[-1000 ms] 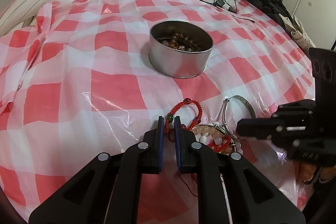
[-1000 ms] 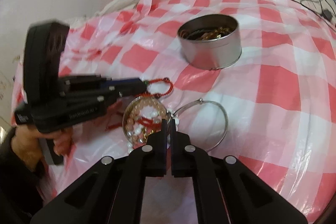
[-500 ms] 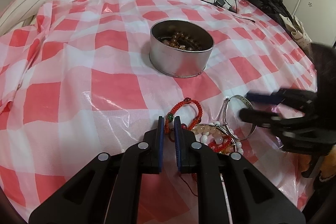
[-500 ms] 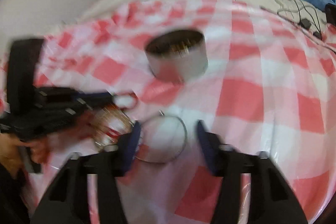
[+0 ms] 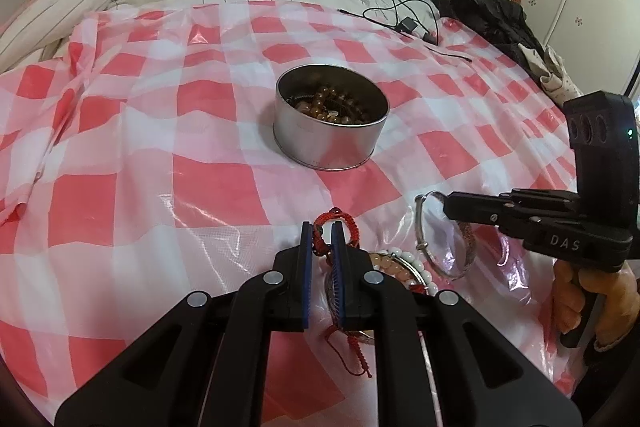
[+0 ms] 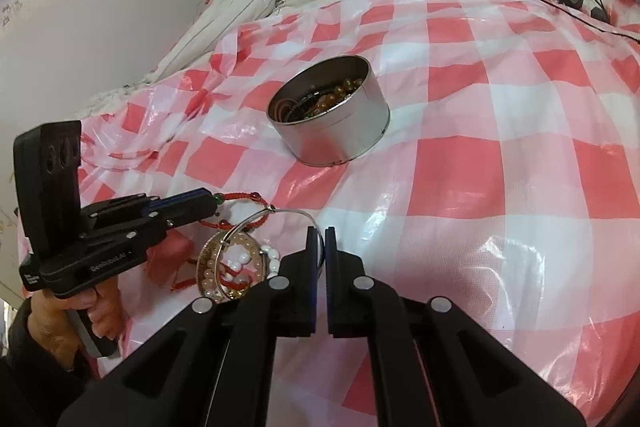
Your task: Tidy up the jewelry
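Bracelets lie in a small heap on the bed's checked plastic sheet (image 5: 120, 211), and your left-wrist view looks straight over them. Your left hand-held gripper (image 5: 320, 239) is clenched on the red cord bracelet (image 5: 334, 223), just as it was a second ago; the cord's loop pokes up between the blue pads and a loose tail trails back under the fingers. What has changed is on your right: the right hand-held gripper (image 5: 446, 205), half a second ago a blur with fingers spread, is now steady and closed over the rim of the silver bangle (image 5: 444, 247). The bangle stands tilted, with its far edge lifted off the sheet. That reads as a fresh grasp, so both hands now carry a piece and the next step is likely the trip to the round tin (image 5: 331, 131), which sits well apart, further up the bed, already holding brown beads.

From the right wrist, the thin wire of the bangle (image 6: 280, 213) runs between your nearly closed fingers, so the grip looks secure but narrow. The bangle's hoop overlaps the beaded bracelets (image 6: 236, 267), pale and white beads ringed together beside your fingertips; I cannot tell whether they are hooked. Lift slowly in case they drag. The red cord (image 6: 244, 195) hangs from your left hand-held gripper (image 6: 214, 203), near the bangle's top.
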